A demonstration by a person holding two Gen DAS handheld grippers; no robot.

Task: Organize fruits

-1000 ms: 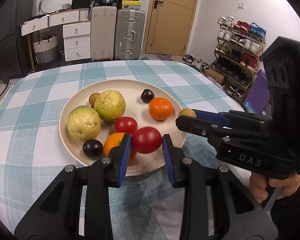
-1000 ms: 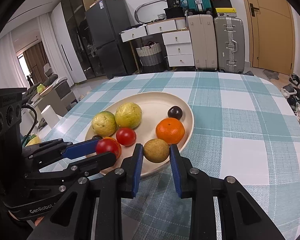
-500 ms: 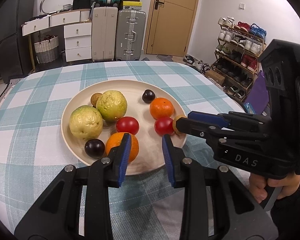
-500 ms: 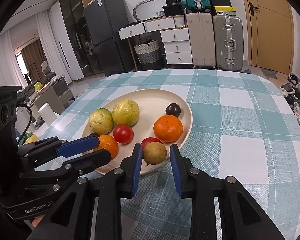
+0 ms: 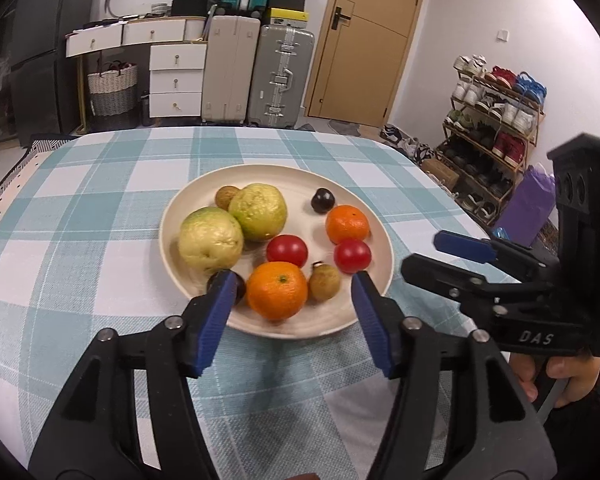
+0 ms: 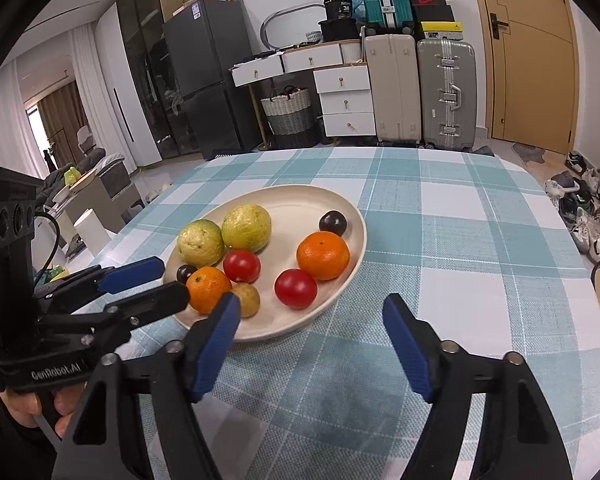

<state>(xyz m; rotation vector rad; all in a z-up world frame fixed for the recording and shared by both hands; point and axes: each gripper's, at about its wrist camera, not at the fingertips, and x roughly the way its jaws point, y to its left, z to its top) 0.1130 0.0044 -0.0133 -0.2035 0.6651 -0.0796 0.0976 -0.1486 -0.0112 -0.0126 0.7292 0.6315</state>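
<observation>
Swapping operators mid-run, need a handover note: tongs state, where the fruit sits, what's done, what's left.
Left tongs: open, empty, at the plate's near rim.
Right tongs: open, empty, over the tablecloth beside the plate.
All fruit in view is on the plate: two guavas, two oranges, two tomatoes, two dark plums, two longans.
Done: no fruit in view lies on the cloth.
Left: likely only grouping by kind; like fruits sit apart.

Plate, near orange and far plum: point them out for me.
plate (image 5: 374, 227), left wrist view, bare right rim
near orange (image 5: 277, 290), left wrist view, middle of its skin
far plum (image 6: 332, 223), right wrist view, middle of its dark skin
</observation>
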